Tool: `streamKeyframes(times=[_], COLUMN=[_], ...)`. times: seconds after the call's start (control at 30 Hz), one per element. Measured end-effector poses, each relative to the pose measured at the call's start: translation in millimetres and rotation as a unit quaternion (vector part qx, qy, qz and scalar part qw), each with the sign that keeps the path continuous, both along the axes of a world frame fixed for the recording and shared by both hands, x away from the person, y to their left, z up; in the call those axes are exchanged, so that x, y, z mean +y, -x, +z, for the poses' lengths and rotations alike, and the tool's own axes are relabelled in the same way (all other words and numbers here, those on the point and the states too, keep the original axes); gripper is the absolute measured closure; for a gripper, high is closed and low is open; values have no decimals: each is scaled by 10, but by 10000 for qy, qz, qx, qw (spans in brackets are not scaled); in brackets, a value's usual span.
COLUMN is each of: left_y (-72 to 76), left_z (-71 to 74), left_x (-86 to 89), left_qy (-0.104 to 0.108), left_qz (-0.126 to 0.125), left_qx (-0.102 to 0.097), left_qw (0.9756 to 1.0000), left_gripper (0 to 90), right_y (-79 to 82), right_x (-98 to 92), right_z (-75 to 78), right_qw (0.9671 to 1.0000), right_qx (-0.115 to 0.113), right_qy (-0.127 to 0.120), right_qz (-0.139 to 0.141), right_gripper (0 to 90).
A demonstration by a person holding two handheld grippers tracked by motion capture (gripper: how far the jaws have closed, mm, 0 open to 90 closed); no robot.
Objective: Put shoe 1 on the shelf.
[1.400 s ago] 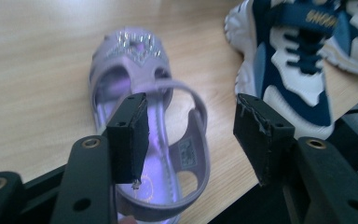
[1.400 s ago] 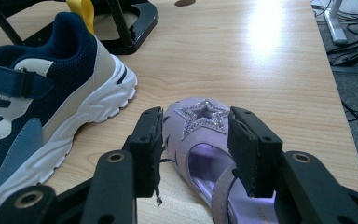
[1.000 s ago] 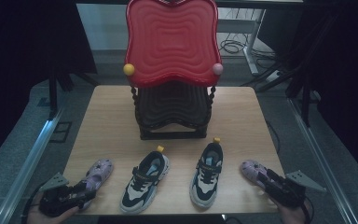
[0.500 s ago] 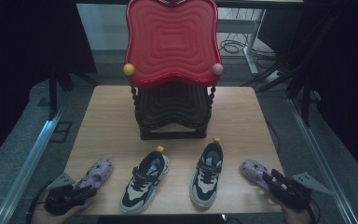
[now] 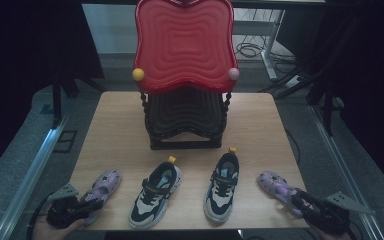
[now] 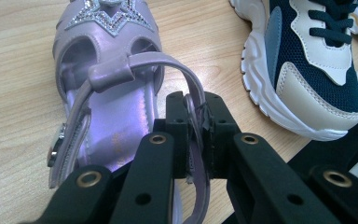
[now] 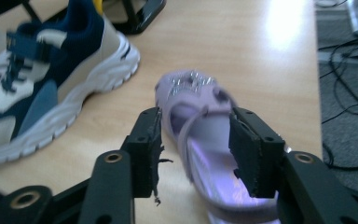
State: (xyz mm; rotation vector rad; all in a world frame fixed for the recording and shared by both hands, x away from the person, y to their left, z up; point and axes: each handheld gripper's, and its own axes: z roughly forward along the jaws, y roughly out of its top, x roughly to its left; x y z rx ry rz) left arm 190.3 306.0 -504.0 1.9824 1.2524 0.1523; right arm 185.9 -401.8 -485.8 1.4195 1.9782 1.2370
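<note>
Two purple sandals lie at the table's front corners. My left gripper is shut on the thin heel strap of the left sandal; its jaws have just been closing, and the strap is pinched between the pads. My right gripper stands open behind the right sandal. That sandal's heel end lies between the jaws, with a gap showing at the left pad. Both sandals rest on the wood.
Two navy-and-cream sneakers stand between the sandals, one close beside each gripper. A black rack with a red wavy top occupies the middle back of the table. Cables lie on the floor to the right.
The left jaws went from wide open to shut on the sandal strap. The right gripper drew back a little toward the near right corner; its sandal stayed put.
</note>
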Motion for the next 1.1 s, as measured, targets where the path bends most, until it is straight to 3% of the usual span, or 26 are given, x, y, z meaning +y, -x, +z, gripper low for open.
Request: streamKeyframes(times=[0.17,0.47,0.8,1.1], left_y=[-5,-10,-14,-15], left_z=[-2,-11,-17,-9], left_x=[-6,13,21,26], left_qy=[8,75,116,179], left_qz=[-5,-46,-63,-40], left_qx=[11,15,21,-116], left_qw=[10000,10000,9999,9998], left_gripper=[825,823,818,824], right_y=[-86,-200,-192,-207], right_x=[25,77,55,28], right_z=[-83,-109,-144,-169], right_qw=[9994,9965,9960,9964], right_qx=[266,678,755,717], right_qy=[164,230,244,-7], right_qz=[172,422,414,460], right_gripper=[686,750,823,853])
